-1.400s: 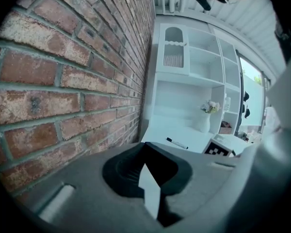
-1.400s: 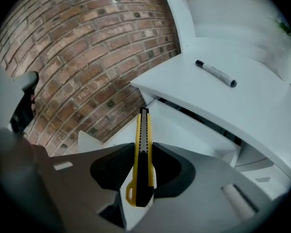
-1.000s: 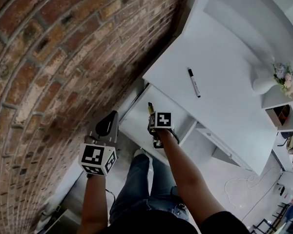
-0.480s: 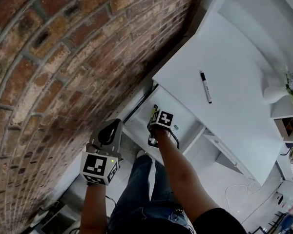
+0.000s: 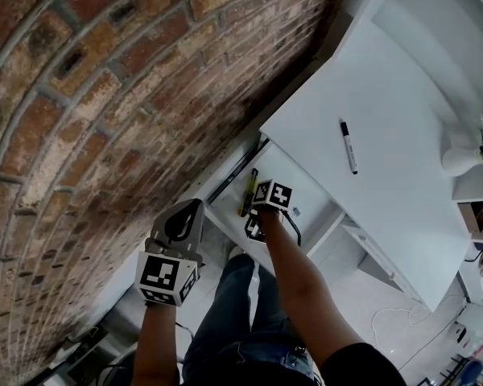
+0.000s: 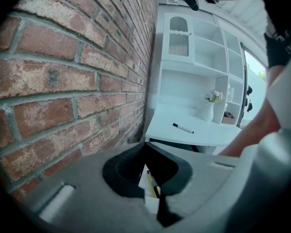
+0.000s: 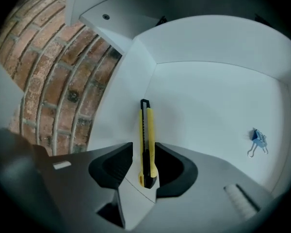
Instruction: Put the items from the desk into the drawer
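Right gripper view shows the right gripper [image 7: 144, 152], jaws just opening, slack around the yellow utility knife [image 7: 146, 130] lying in the drawer [image 7: 218, 91]. This looks like the release. Next it likely lifts clear toward the marker [image 5: 348, 147], two o'clock on the desk [image 5: 402, 79]. The left gripper [image 6: 146, 147] is pressed together, empty.

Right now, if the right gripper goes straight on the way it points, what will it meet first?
Probably the floor of the white drawer. The right gripper, jaws just opening, has the yellow utility knife loosely between them.
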The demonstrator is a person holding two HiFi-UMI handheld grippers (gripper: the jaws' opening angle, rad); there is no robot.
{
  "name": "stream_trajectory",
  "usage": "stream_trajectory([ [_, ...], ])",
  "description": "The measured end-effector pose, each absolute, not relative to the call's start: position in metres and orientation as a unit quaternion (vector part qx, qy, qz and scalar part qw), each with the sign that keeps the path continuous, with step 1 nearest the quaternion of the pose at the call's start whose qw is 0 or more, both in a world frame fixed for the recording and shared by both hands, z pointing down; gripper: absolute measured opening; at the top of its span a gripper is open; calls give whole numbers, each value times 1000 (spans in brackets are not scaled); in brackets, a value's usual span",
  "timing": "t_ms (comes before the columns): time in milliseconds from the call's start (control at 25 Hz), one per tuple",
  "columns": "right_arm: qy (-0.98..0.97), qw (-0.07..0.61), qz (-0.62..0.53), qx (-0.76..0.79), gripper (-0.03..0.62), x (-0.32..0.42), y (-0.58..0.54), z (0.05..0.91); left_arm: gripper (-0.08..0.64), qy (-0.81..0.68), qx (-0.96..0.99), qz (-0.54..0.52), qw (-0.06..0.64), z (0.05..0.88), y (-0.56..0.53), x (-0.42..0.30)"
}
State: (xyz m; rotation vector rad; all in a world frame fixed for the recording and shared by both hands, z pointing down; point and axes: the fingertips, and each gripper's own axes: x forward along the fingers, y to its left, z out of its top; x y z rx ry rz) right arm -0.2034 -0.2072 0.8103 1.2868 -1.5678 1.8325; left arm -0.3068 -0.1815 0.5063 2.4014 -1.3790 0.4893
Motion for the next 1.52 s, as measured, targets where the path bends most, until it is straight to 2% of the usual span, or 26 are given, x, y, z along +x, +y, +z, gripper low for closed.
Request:
stream_trajectory([
  [360,-642,182,598,444,156,-185,-209,721,2,-477,854,139,154,476,-197,-276],
  [600,-679,238,527,453,158,-147,-196,679,2,-492,852,105,146,445,-205,-262],
  [880,-748,221,422,462,156,-126,-206,595,2,-503,853,73,117,402,-210,-251],
  [1200,-831,135,204,499,120,-91,-225,468,2,-515,850,51,100,377,-214,-249],
  [1520,-833,101,-1,544,124,-45,-216,371,2,-532,842,33,83,360,-224,-254],
])
